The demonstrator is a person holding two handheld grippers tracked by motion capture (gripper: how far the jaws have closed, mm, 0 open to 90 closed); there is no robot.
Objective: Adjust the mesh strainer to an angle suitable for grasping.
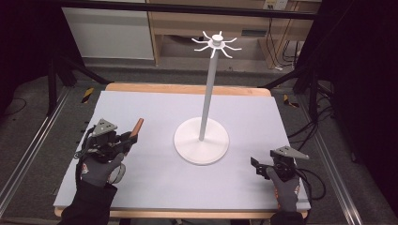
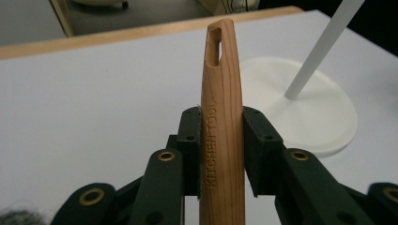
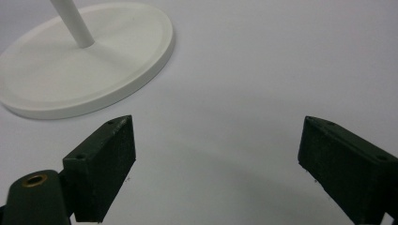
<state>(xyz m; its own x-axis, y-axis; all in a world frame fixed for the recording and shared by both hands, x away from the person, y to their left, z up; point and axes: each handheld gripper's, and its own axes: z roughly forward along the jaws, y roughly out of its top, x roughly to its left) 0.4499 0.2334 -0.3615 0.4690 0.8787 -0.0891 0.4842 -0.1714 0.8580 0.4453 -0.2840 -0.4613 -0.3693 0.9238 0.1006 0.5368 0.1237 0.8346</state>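
On the table's [image 1: 155,183] left side, the left gripper [image 1: 127,139] clamped a wooden handle [image 2: 220,136], clear of the white stand [image 1: 202,140]. Opposite, the right gripper [image 1: 257,165] hung with jaws wide apart and nothing between them.

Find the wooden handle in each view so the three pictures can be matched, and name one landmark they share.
High view: the wooden handle sticks out of the left hand-held gripper at left of centre.
Left gripper view: it stands at centre, clamped between the black jaws.
Right gripper view: not in it.
Shared landmark: the white stand's round base.
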